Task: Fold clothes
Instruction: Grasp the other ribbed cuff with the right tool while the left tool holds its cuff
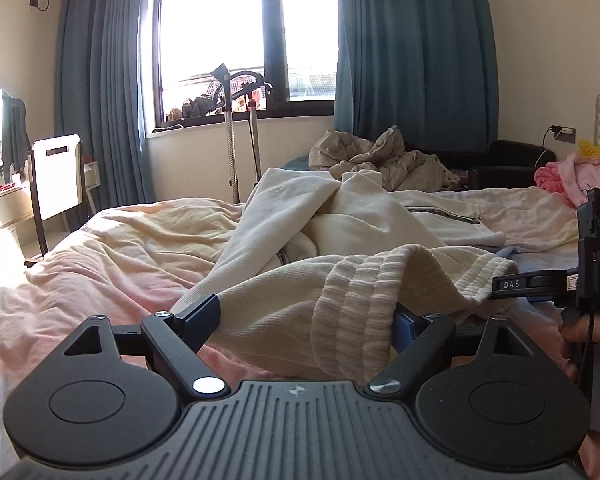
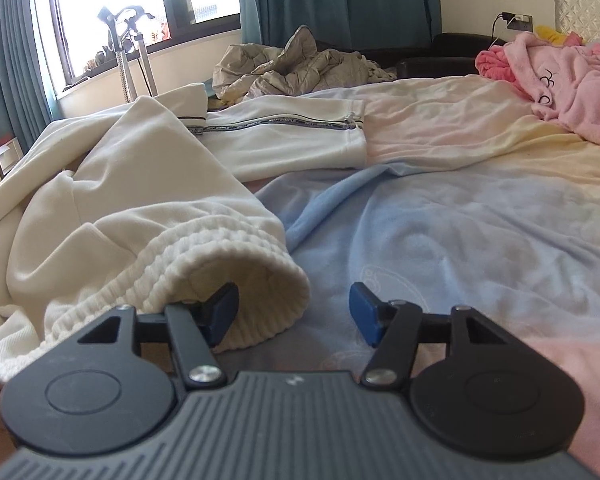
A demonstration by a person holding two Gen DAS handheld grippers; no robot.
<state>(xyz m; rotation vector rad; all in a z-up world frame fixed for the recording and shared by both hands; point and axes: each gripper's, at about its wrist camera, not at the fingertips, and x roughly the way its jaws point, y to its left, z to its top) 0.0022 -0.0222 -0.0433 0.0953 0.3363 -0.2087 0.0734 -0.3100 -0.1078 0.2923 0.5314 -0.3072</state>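
— So, where is the garment lying right now?

— The cream zip-up jacket (image 2: 140, 184) is sprawling over the bed (image 2: 480, 216), filling the left half of the right wrist view, with its zipper band (image 2: 276, 124) running across the upper middle. It is bunching up rather than lying flat, so I'd judge the folding is only starting.

— And what is the left hand-held gripper (image 1: 304, 316) doing?

— It is sitting spread wide in the lower middle of its own view, with the ribbed hem (image 1: 352, 312) draping between the two fingers. The fabric is hiding part of the blue pad on the right, but the fingers are standing well apart, so nothing is being pinched. I think it is lining up for a grip on the hem.

— And the right hand-held gripper (image 2: 294, 312)?

— It is standing released too. Its left finger is poking into the ribbed cuff (image 2: 236, 276) at lower centre, and the other finger is hanging over bare blue sheet. Closing would probably catch one wall of the cuff.

— Why both at the ribbed edges?

— Likely because those thick edges are easier to catch, and holding two ends lets the jacket be pulled straight.

— Anything else around?

— A pink blanket (image 2: 560, 76) is heaping at upper right, well apart from it.
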